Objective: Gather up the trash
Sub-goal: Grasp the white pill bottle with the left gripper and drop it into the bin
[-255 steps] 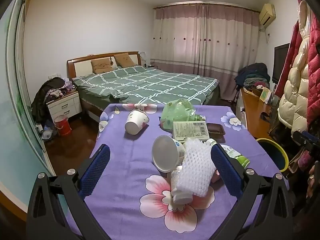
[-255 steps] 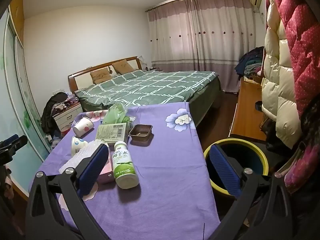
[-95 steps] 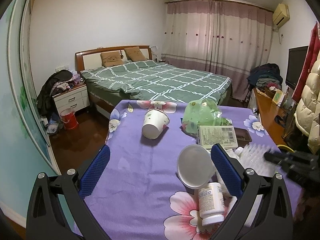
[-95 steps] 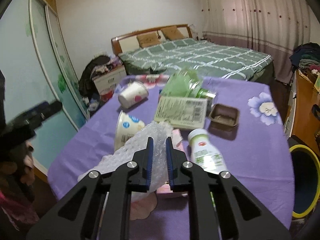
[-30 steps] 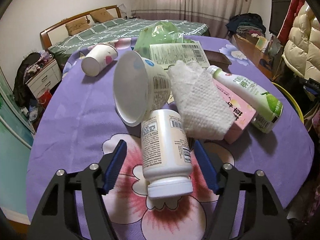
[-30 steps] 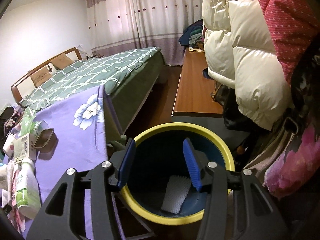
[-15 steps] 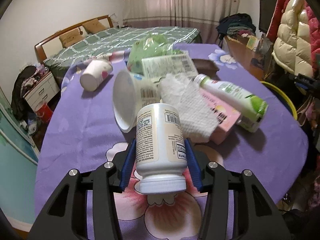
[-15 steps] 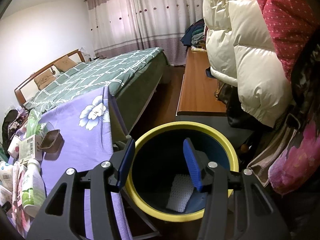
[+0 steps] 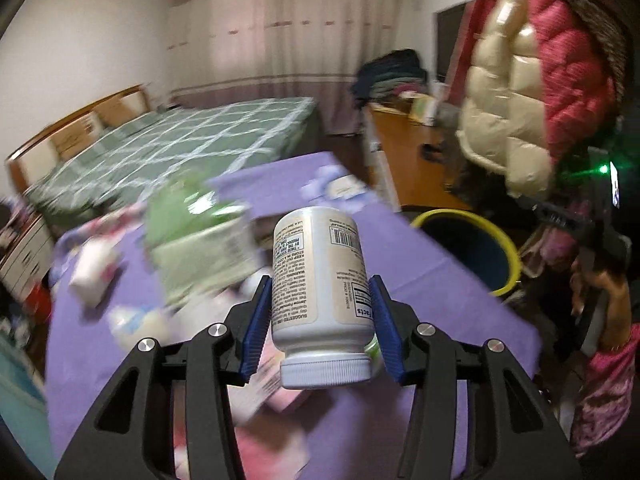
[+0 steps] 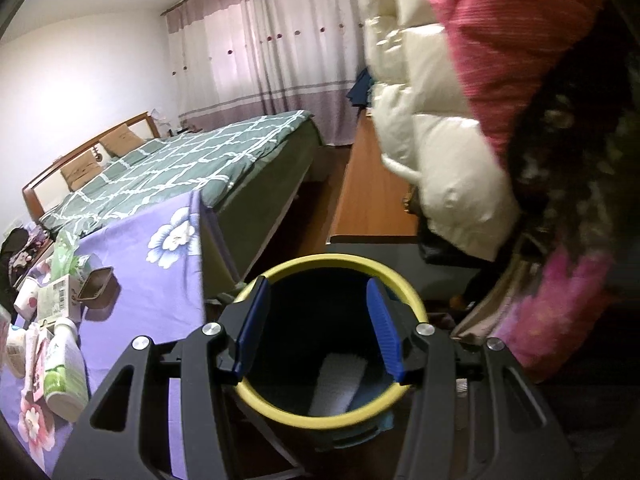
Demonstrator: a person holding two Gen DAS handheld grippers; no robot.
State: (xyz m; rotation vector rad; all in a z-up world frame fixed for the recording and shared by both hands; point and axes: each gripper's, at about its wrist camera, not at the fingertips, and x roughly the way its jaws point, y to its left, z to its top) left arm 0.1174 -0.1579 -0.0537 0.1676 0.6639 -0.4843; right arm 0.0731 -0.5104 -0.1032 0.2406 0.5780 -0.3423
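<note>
Left wrist view: the left gripper (image 9: 320, 326) has its blue pads clamped on a white pill bottle (image 9: 320, 288), cap toward the camera, held up off the purple tablecloth (image 9: 448, 280). The bottle's label shows a barcode and small upside-down print; "Facts" and "KEEP OUT" can be made out. The yellow-rimmed bin (image 9: 470, 246) stands on the floor just beyond the tablecloth's right edge. Other litter on the cloth is blurred.

Right wrist view: the right gripper (image 10: 318, 330) hangs over the bin (image 10: 404, 286), jaws half apart with nothing between them. A white foam net (image 10: 340, 384) lies inside the bin. Left of the bin, on the tablecloth (image 10: 160, 292), lies a green-and-white drink bottle (image 10: 64, 372), its writing unreadable.
</note>
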